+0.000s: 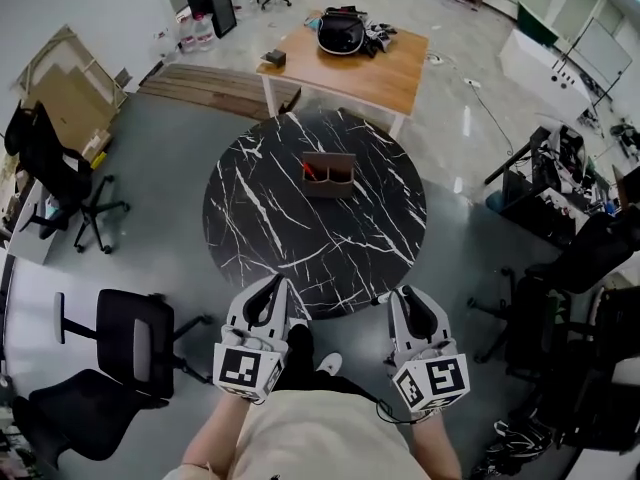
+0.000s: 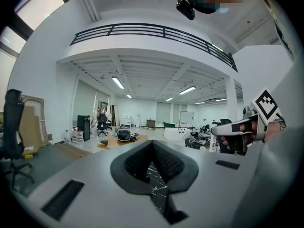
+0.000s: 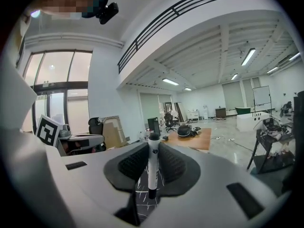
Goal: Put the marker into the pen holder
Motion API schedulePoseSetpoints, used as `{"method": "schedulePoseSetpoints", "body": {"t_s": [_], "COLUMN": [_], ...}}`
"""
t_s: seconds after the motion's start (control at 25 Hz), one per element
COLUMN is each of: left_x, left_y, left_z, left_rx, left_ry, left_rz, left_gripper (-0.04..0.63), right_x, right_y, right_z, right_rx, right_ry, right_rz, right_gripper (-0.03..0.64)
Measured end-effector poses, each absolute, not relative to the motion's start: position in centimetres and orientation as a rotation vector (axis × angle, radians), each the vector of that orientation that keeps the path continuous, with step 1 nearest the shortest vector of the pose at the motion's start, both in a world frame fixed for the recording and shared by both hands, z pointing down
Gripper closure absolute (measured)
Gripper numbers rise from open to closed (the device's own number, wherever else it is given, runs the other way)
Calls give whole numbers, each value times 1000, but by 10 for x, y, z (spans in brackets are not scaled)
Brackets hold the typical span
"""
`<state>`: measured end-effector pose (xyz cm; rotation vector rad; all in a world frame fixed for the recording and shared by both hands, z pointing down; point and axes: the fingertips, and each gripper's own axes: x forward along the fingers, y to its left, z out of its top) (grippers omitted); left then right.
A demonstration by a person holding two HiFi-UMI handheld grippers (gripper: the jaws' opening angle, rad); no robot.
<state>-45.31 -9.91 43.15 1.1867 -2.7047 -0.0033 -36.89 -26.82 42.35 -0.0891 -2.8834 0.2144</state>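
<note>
Marker (image 3: 152, 170) and pen holder (image 1: 329, 175) are well apart. In the head view we see the brown holder standing near the middle of the round black marble table (image 1: 250, 218), with something red in its left compartment. The left gripper (image 1: 272, 290) and the right gripper (image 1: 407, 298) hang side by side at the table's near edge, and we cannot pick out the marker here. In the left gripper view we see its pads (image 2: 168, 163) meeting at the tips with nothing between them, only marble below. In the right gripper view we see the white marker upright, black end up, pinched between the two dark pads, with a wooden table (image 3: 194, 137) far beyond.
</note>
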Motion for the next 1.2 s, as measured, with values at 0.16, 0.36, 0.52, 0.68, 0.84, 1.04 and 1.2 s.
{"method": "schedulePoseSetpoints", "body": {"t_s": [0.16,0.36,0.52,0.68,0.84,1.04,1.2], "left_x": [-498,-563,-609,-647,-679,-710,-729], "left_y": [-107,-119,-126,-134,-142,-148,-155], "left_z": [442,448,454,459,463,481,501], "left_rx": [1202,1247,1293,1325,1343,1314,1279], "left_ry": [-2672,-2645,-2609,-2601,-2613,-2602,-2577], "left_rz": [-42,-67,-74,-145,-178,-149,-70], "left_gripper": [586,586,586,586,586,586,586], "right_x": [-409,-474,-523,-570,-611,-655,-685], "right_y": [-273,-279,-280,-280,-280,-283,-292], "right_z": [431,431,431,432,430,432,448], "right_rx": [-58,-26,9,24,17,-18,-47], "right_ry": [-2856,-2847,-2841,-2856,-2879,-2893,-2904], "right_rz": [198,163,147,108,60,-44,-63], "right_gripper": [537,537,537,538,537,538,537]}}
